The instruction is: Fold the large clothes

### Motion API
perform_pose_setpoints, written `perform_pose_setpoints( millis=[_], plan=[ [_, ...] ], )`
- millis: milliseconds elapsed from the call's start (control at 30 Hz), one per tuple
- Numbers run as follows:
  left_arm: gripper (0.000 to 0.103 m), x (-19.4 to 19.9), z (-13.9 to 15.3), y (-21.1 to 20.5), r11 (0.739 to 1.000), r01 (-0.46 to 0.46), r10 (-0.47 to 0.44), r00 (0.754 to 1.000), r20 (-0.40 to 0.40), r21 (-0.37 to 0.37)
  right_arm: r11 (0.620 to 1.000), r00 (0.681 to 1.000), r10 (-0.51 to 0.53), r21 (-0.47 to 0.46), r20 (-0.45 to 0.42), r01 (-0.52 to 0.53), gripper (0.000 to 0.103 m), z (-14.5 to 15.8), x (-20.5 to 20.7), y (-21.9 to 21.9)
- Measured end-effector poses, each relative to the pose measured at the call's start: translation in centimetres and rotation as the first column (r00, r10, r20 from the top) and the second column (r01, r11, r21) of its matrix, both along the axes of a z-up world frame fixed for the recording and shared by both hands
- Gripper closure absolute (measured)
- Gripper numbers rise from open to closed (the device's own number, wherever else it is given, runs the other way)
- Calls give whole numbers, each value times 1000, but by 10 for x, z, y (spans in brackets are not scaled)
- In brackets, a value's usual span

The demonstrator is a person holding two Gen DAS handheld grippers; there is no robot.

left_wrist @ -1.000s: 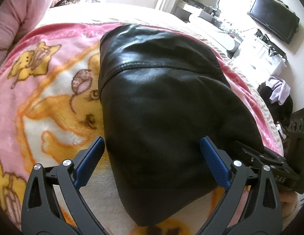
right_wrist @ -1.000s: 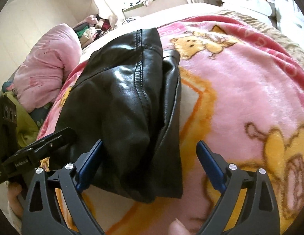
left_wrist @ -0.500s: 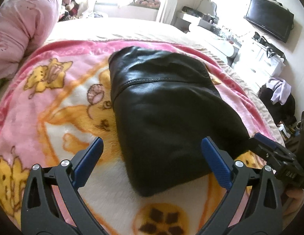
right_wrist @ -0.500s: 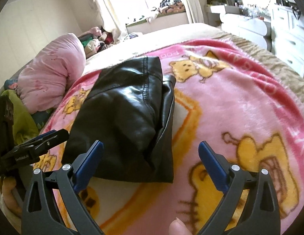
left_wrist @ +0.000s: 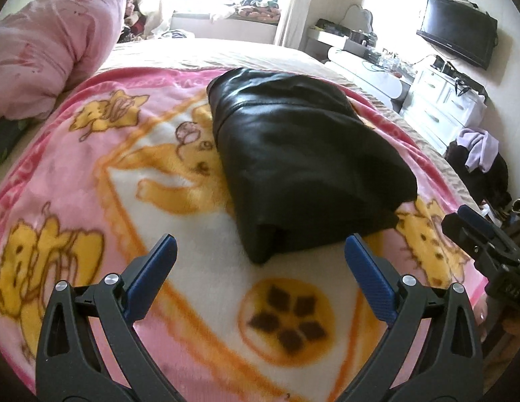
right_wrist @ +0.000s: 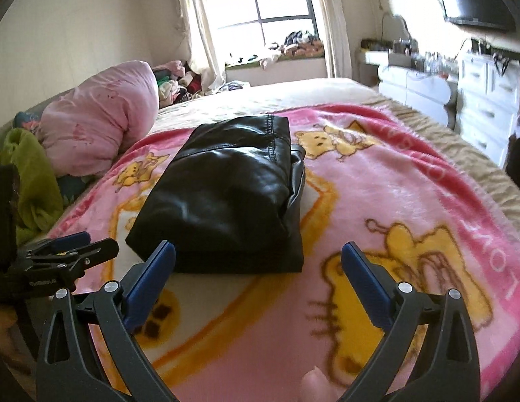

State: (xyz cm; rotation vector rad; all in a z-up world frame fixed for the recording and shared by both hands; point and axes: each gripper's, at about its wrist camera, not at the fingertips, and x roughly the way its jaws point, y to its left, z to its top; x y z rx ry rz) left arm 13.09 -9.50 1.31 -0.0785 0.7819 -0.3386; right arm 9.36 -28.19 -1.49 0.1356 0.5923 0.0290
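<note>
Low in each frame, the left tongs point(left_wrist: 260, 261) and right tongs point(right_wrist: 258, 266) gape wide and empty just short of the black leather jacket point(left_wrist: 303, 160), which lies folded into a compact bundle mid-frame on the pink cartoon blanket point(left_wrist: 92, 167), so the fold looks finished.

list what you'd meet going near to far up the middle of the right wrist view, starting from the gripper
right gripper → pink cartoon blanket → folded black leather jacket → beige bedspread → cluttered window ledge → window
</note>
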Motion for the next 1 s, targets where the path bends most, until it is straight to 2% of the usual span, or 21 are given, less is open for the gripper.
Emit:
perform_pose_setpoints(
  millis=[167, 333, 500, 800, 1000],
  plan=[
    [9, -17, -6, 8, 999, -14, 13, 1000, 27, 30, 999, 1000, -16, -47, 24, 17, 4, -9, -21, 11],
    [9, -27, -13, 17, 1000, -24, 23, 1000, 20, 17, 997, 999, -26, -71, 26, 28, 4, -19, -33, 17],
    [9, -30, -17, 20, 999, -31, 31, 999, 14, 15, 997, 1000, -10, -73, -16, 9, 4, -28, -28, 20],
    [9, -30, -20, 22, 999, -37, 37, 999, 10, 30, 992, 999, 33, -121, -25, -36, 4, -34, -27, 35],
    [9, -31, -20, 22, 999, -31, 31, 999, 12, 32, 994, 999, 29, -103, -27, -31, 4, -34, -26, 32]
  ],
)
